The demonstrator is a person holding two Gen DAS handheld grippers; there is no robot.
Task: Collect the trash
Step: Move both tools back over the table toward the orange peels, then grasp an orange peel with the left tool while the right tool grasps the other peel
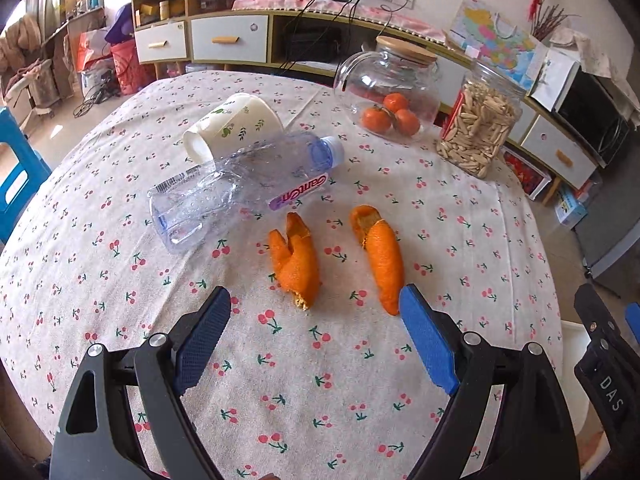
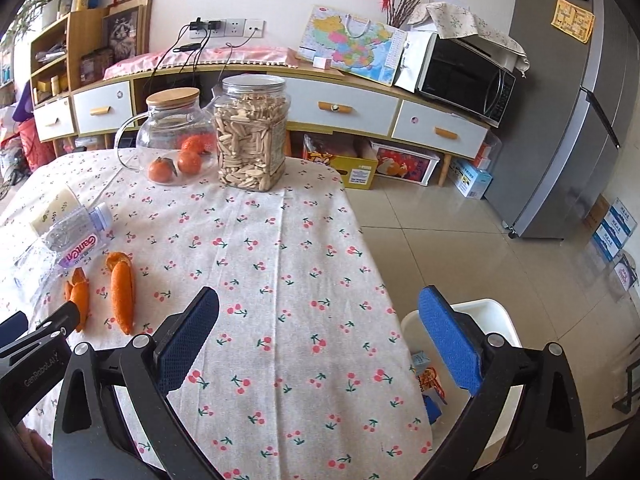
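Note:
Two orange peels lie on the cherry-print tablecloth: a left peel [image 1: 295, 261] and a right peel [image 1: 381, 257]. A crushed clear plastic bottle [image 1: 240, 186] lies behind them, touching a tipped paper cup [image 1: 232, 125]. My left gripper [image 1: 314, 300] is open and empty, just in front of the peels. My right gripper [image 2: 320, 300] is open and empty above the table's right edge. A white trash bin [image 2: 496, 316] with some wrappers stands on the floor beside the table. The peels [image 2: 122, 292], bottle [image 2: 76, 236] and cup [image 2: 54, 208] also show at the left of the right wrist view.
A glass jar with tangerines [image 1: 390, 90] and a plastic jar of seeds [image 1: 478, 124] stand at the table's far side. A blue chair [image 1: 16, 172] stands left of the table. A sideboard [image 2: 340, 108], a microwave [image 2: 464, 80] and a fridge [image 2: 580, 120] line the wall.

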